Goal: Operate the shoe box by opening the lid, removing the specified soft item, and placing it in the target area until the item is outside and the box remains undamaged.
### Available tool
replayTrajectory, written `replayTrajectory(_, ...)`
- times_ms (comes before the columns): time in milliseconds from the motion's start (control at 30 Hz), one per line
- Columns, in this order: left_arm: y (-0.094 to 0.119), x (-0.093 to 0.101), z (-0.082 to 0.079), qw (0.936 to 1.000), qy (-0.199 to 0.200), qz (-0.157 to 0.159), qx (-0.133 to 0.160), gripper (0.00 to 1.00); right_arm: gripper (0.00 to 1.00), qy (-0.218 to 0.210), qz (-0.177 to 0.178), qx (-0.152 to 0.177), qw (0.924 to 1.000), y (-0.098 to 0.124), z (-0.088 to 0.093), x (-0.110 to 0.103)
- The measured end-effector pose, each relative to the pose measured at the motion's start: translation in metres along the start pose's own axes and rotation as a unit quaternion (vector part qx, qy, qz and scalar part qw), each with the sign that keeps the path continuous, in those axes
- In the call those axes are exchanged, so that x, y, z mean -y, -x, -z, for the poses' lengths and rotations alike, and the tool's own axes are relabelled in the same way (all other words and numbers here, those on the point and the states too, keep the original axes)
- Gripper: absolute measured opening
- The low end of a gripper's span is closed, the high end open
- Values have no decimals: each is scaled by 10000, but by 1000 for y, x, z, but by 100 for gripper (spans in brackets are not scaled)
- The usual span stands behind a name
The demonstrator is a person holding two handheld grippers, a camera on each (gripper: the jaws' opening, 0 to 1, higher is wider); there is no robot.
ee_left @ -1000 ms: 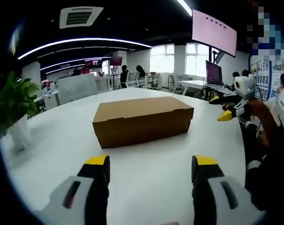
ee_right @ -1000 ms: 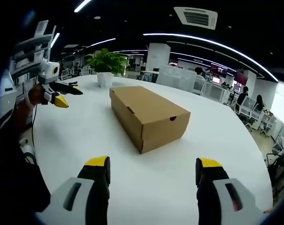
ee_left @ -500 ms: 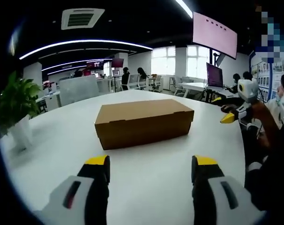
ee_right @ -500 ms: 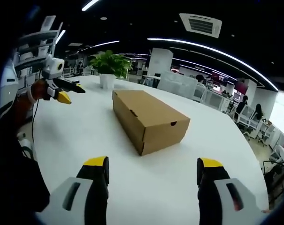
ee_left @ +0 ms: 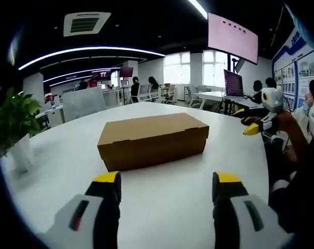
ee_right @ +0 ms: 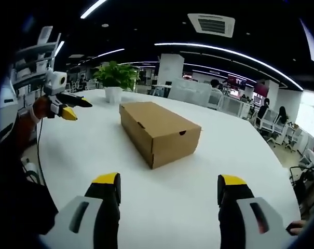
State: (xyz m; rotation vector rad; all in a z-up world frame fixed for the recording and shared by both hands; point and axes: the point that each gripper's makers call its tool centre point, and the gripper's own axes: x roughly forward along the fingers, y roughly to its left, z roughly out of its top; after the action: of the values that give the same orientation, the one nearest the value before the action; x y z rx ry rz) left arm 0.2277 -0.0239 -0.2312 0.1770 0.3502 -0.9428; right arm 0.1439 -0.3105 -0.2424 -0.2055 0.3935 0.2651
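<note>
Resting flat on the white table (ee_left: 58,171), the brown shoe box (ee_left: 152,140) is seen with its lid down, near the table's middle and well apart from both claws. The left claw (ee_left: 166,179) is held wide and empty on the near side of the box. The right claw (ee_right: 168,180) is likewise spread wide with nothing between its jaws. A potted plant (ee_right: 114,79) is seen at the far edge of the table.
</note>
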Motion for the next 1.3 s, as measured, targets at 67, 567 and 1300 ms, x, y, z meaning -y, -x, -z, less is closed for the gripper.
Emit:
replayTrajectory(67, -1, 0, -1, 10000, 10, 7, 26, 74, 79, 1, 4, 7, 10000, -2, -1, 1)
replayTrajectory(567, -7, 0, 0, 10000, 5, 49, -17, 74, 78, 139, -52, -110, 9998, -23, -5, 11)
replayTrajectory(1300, -2, 1, -4, 10000, -68, 0, 34, 74, 77, 87, -298, 102, 9995, -43, -28, 4)
